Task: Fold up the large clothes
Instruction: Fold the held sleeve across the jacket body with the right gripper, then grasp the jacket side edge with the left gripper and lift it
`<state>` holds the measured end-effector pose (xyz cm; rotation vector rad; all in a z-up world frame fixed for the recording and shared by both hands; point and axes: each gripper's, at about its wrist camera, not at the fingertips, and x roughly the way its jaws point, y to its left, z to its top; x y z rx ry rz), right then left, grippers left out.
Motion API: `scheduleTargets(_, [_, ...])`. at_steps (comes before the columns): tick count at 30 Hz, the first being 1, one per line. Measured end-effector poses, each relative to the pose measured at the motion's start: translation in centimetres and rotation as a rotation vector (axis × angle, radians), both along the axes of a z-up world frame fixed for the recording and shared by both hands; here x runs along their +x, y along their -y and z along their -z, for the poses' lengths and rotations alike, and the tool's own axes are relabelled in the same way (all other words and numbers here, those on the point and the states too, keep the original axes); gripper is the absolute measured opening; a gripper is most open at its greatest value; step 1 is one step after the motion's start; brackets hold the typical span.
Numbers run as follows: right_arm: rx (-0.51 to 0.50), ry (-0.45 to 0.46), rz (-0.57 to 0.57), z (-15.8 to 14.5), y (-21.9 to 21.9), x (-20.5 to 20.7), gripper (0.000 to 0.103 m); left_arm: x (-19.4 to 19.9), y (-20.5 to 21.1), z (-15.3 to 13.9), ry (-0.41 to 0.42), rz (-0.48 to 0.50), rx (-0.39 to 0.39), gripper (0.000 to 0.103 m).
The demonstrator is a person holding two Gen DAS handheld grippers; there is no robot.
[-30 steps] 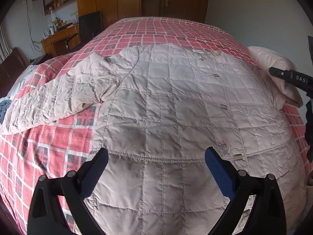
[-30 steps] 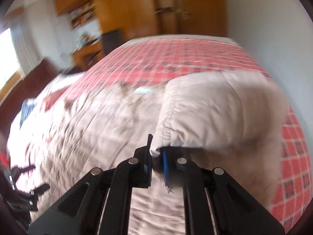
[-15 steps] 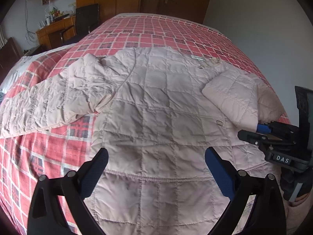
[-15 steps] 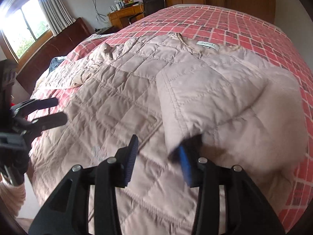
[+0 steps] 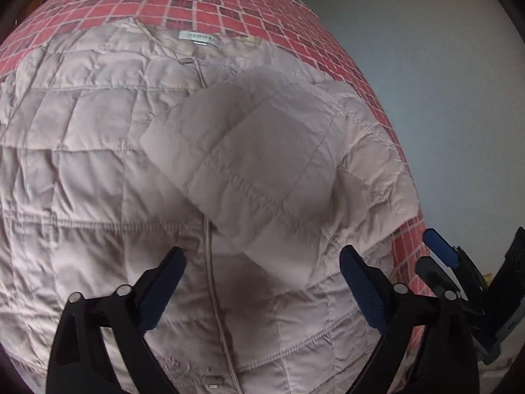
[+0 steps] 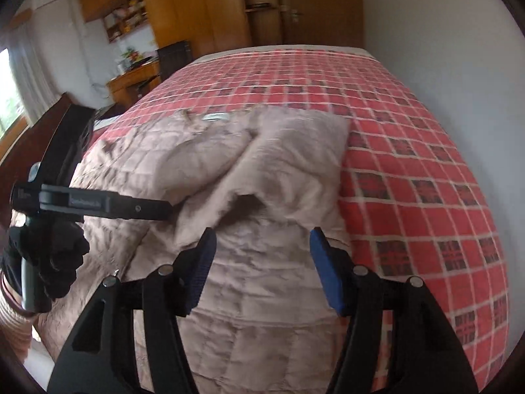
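Nearest to us in the left wrist view, our left gripper (image 5: pixel 262 282) hangs over the lower front of the pale pink quilted jacket (image 5: pixel 98 177), its blue-padded fingers (image 5: pixel 164 282) spread wide with nothing between them. At about four o'clock in that view our right gripper (image 5: pixel 439 256) shows at the edge of the bed, its blue pads apart and empty as well. In the right wrist view the right gripper (image 6: pixel 262 269) hovers above the jacket (image 6: pixel 262 262), fingers (image 6: pixel 323 269) held open and not touching the fabric. The jacket lies flat, front up, on the red and white checked bedspread (image 5: pixel 210 3), and fills most of the near half of the bed. Its right sleeve (image 5: pixel 249 161) is folded inward across the chest, lying diagonally from about two o'clock toward the centre closure, with the cuff end resting on the front panels. Beyond the sleeve, at twelve o'clock, the collar carries a small white woven label (image 5: pixel 198 37). In the right wrist view, at nine o'clock, a black-gloved hand (image 6: pixel 49 262) grips the handle of the left gripper, whose dark body reaches out over the jacket. Farther off, past the bedspread (image 6: pixel 410 164), stands a wooden desk (image 6: pixel 131 82) with small things on it at ten o'clock, and behind it tall wooden wardrobes (image 6: pixel 213 16) against the far wall.
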<state>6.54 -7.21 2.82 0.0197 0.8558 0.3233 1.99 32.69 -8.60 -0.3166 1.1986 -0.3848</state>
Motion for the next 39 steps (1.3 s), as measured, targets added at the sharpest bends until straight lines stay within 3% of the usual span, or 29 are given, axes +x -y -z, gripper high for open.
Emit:
scheduleTargets(4, [0.037,-0.045,0.124,1.3,2.5,2.0,0.059,1.6,0.5,-0.2,0.044,-0.011,0.02,0.033])
scheduleTargets(5, [0.067,-0.066,0.133,1.7,2.7,2.6,0.059,1.9,0.3,-0.7,0.067,-0.014,0.027,0.025])
scheduleTargets(7, [0.156,-0.113,0.137,2.1,3.7,4.0,0.059,2.1,-0.6,-1.8,0.127,-0.026,0.041,0.021])
scheduleTargets(12, [0.245,-0.159,0.09,2.4,3.3,7.7,0.059,2.4,-4.5,-4.4,0.283,-0.072,0.073,0.021])
scheduleTargets(16, [0.23,-0.274,0.053,5.1,1.3,11.5,0.058,3.2,-7.1,-2.1,0.237,-0.094,0.13,0.029])
scheduleTargets(19, [0.17,-0.314,0.06,6.6,0.2,12.7,0.058,3.3,-8.4,-0.3,0.2,-0.105,0.135,0.045])
scheduleTargets(23, [0.122,-0.262,0.046,5.2,-0.3,12.1,0.058,2.1,-9.7,-0.9,0.224,-0.123,0.137,0.064])
scheduleTargets(27, [0.153,-0.193,0.059,3.3,0.5,11.1,0.06,0.1,-9.9,-3.5,0.356,-0.136,0.251,0.078])
scheduleTargets(31, [0.18,-0.173,0.083,3.8,0.9,11.3,0.06,1.0,-6.1,-5.0,0.415,-0.044,0.379,0.086])
scheduleTargets(36, [0.182,-0.193,0.083,5.8,0.7,11.8,0.061,3.9,-0.4,-3.0,0.41,0.034,0.586,0.082])
scheduleTargets(38, [0.175,-0.177,0.075,5.6,0.4,11.5,0.062,4.7,0.4,-2.2,0.392,0.048,0.602,0.05])
scheduleTargets(39, [0.177,-0.168,0.07,5.6,0.4,11.4,0.064,5.2,0.2,-2.0,0.376,0.042,0.581,0.044])
